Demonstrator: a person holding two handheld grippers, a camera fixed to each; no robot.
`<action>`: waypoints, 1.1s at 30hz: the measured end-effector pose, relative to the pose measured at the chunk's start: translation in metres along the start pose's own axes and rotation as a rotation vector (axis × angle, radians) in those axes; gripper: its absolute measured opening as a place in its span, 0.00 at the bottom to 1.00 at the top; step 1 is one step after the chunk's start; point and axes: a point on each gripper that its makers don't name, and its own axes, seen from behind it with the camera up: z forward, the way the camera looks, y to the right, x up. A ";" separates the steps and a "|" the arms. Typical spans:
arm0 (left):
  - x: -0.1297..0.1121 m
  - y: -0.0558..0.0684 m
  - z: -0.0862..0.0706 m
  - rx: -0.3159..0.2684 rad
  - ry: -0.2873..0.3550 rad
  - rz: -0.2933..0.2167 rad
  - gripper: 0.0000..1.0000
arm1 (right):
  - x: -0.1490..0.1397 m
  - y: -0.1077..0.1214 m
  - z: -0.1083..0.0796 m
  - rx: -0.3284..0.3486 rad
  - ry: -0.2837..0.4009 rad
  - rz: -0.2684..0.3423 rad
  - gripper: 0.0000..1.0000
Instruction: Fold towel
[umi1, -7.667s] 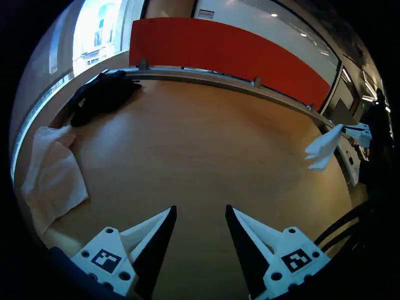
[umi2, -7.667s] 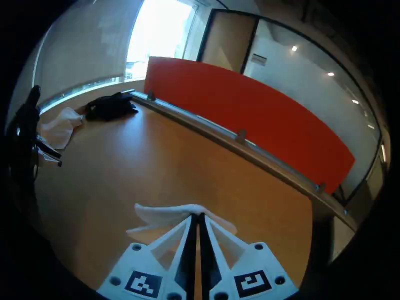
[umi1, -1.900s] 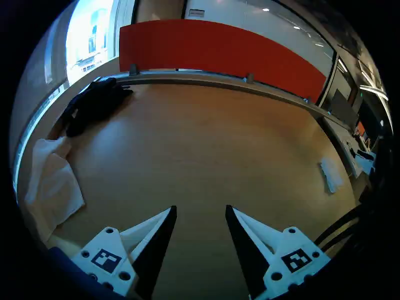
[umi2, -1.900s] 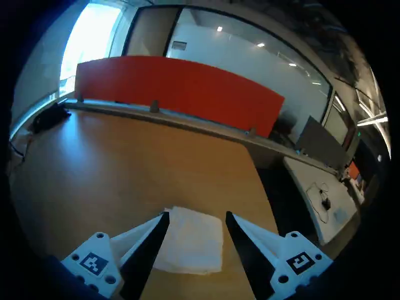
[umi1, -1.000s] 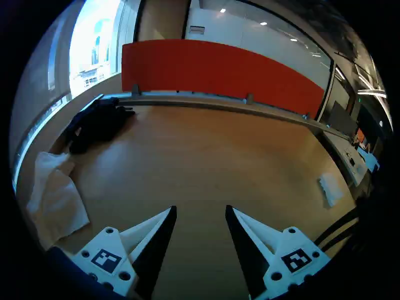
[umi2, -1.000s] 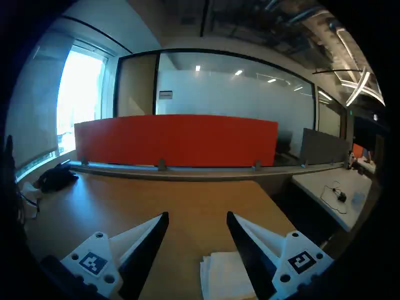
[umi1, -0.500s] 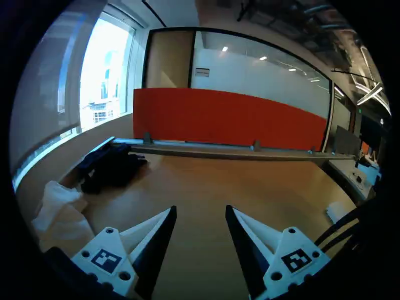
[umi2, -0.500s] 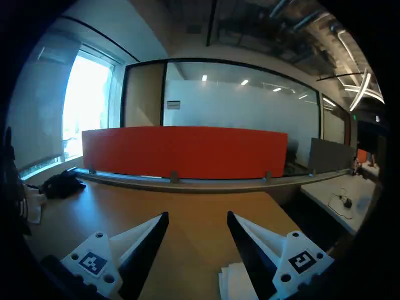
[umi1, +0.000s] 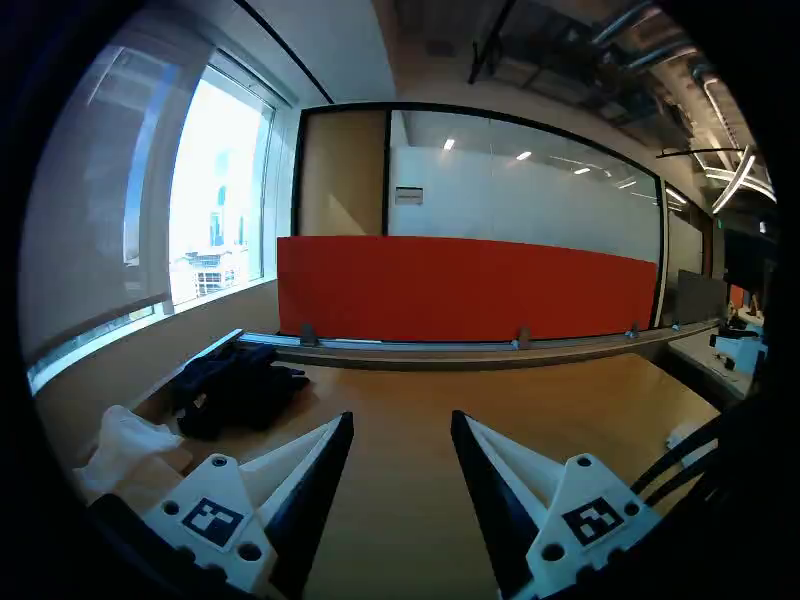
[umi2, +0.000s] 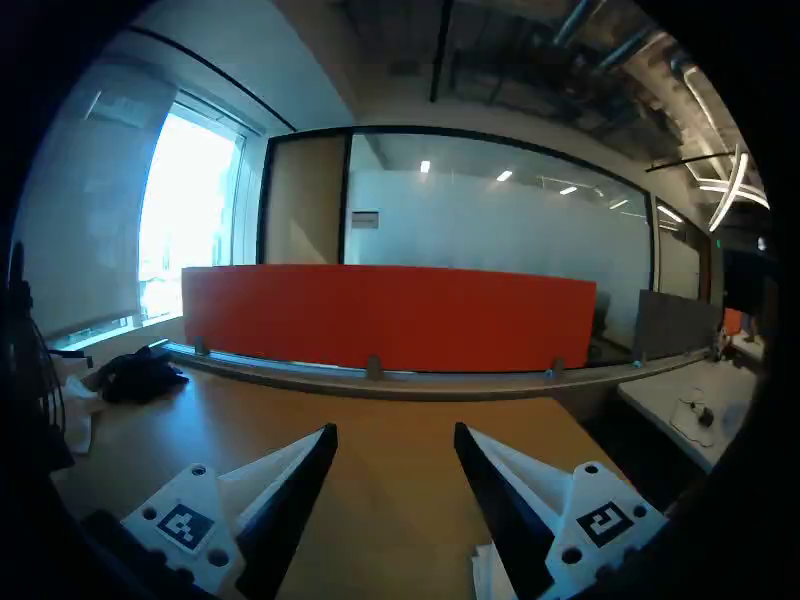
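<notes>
In the left gripper view, a crumpled towel (umi1: 125, 445) lies at 8 o'clock on the table (umi1: 420, 390) beside a black bag (umi1: 235, 385), and the left claw (umi1: 400, 415) hangs released, empty. In the right gripper view, the right claw (umi2: 394, 427) is released too, with a folded towel (umi2: 482, 578) at 5 o'clock beside its finger.

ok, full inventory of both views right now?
desk: 1, wood, under both grippers
divider: 1, red, along desk's far edge
window: 1, bright, left wall
bundle: 1, black, desk's far left
loose towel: 1, white, crumpled, desk's left edge
folded towel: 1, white, desk's near right
side desk: 1, white, far right
left gripper: 1, white and black, jaws open, empty
right gripper: 1, white and black, jaws open, empty
</notes>
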 end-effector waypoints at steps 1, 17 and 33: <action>0.000 0.000 0.000 0.001 0.004 -0.004 0.71 | 0.000 -0.002 0.001 0.003 -0.002 -0.003 0.90; -0.004 -0.002 0.000 0.000 0.070 -0.004 0.71 | 0.007 -0.031 0.002 0.038 0.008 -0.058 0.91; -0.030 -0.009 0.013 0.011 0.145 0.024 0.71 | 0.001 -0.049 0.012 0.046 0.019 -0.060 0.91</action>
